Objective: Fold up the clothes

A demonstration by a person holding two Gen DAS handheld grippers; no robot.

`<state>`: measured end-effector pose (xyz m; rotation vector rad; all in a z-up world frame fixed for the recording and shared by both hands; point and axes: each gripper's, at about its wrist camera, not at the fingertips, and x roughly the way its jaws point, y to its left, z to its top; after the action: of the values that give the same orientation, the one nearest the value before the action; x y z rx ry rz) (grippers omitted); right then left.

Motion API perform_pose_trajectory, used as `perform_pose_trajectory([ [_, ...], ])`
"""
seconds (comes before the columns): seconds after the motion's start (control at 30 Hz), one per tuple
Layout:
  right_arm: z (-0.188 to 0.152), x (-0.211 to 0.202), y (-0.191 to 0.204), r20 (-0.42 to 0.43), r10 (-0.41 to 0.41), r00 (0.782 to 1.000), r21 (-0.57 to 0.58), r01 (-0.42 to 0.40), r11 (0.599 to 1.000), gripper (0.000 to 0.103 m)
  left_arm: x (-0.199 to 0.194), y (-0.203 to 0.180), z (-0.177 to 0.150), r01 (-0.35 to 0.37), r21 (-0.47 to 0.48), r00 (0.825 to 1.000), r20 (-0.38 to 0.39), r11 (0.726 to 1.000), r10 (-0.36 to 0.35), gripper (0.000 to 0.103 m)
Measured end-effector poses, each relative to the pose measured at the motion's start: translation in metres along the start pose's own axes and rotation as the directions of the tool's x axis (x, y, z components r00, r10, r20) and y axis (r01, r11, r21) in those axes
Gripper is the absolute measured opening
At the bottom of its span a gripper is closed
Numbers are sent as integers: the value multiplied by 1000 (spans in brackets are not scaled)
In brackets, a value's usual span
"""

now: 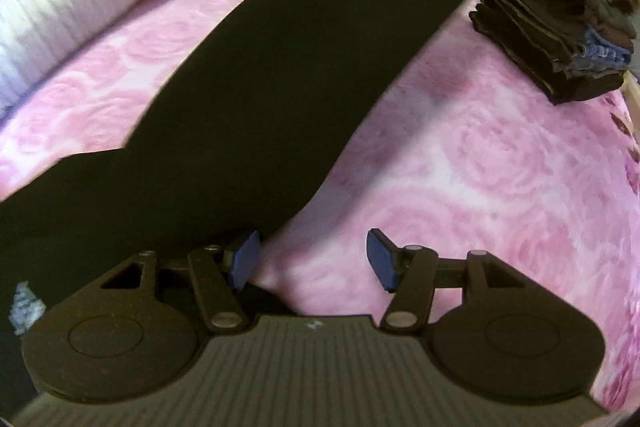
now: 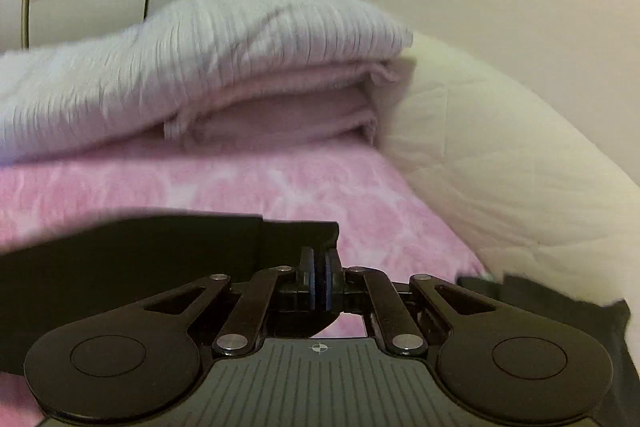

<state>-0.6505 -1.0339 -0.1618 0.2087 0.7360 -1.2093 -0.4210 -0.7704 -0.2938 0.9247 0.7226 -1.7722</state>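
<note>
Between your right gripper's closed pads sits the black garment's hem, its long axis running toward 1 o'clock from your wide-open, empty left gripper, which hovers nearer its wide end on the pink bedspread.

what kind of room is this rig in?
Likely a bedroom: a pink rose-patterned bedspread, a white quilted pillow and a folded ribbed white blanket suggest a bed.

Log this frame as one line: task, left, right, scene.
fold clothes | left gripper open, beside black garment | right gripper shut on black garment | folded stack on pink bedspread
</note>
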Motion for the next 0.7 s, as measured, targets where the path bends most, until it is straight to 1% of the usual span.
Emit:
perform_pose_trajectory([
  [0.13, -32, 11, 5, -108, -6, 994, -43, 1, 999, 3, 15, -6, 6, 27, 0, 999, -37, 1000, -27, 54],
  [0.2, -45, 18, 15, -160, -54, 986, -127, 34, 991, 3, 13, -8, 7, 40, 8, 998, -47, 999, -39, 54],
  [0.23, -49, 20, 20, -179, -70, 981, -159, 41, 986, 3, 9, -8, 7, 46, 14, 998, -35, 999, -46, 54],
  [0.3, -49, 18, 25, -182, -3, 983, -129, -21, 991, 5, -1, -8, 9, 58, 19, 998, -14, 998, -58, 54],
  [0.37, -49, 15, 30, -184, 65, 981, -98, -84, 992, 10, -14, -5, 10, 50, 11, 999, 19, 999, -51, 54],
  [0.4, -49, 14, 33, -184, 98, 978, -83, -115, 990, 16, -20, -2, 11, 47, 5, 998, 35, 999, -47, 54],
  [0.43, -49, 13, 35, -183, 131, 974, -68, -146, 987, 23, -25, 3, 12, 28, -2, 998, 50, 1000, -28, 54],
  [0.47, -48, 11, 38, -182, 165, 969, -52, -177, 983, 27, -30, 7, 12, 9, -9, 998, 65, 1000, -8, 54],
  [0.5, -48, 10, 40, -180, 198, 964, -37, -208, 977, 34, -32, 13, 13, -17, -25, 997, 70, 1000, 19, 54],
  [0.53, -48, 9, 43, -178, 231, 957, -22, -238, 971, 37, -34, 20, 14, -43, -41, 996, 76, 998, 46, 54],
  [0.57, -48, 9, 47, -178, 268, 947, -6, -273, 962, 38, -34, 28, 14, -62, -68, 995, 74, 996, 67, 55],
  [0.63, -49, 14, 68, -200, 358, 912, 7, -364, 931, 39, -32, 45, 13, -97, -114, 992, 66, 989, 105, 55],
  [0.7, -51, 19, 93, -228, 435, 871, -2, -447, 895, 39, -30, 63, 11, -126, -154, 989, 61, 980, 137, 55],
])
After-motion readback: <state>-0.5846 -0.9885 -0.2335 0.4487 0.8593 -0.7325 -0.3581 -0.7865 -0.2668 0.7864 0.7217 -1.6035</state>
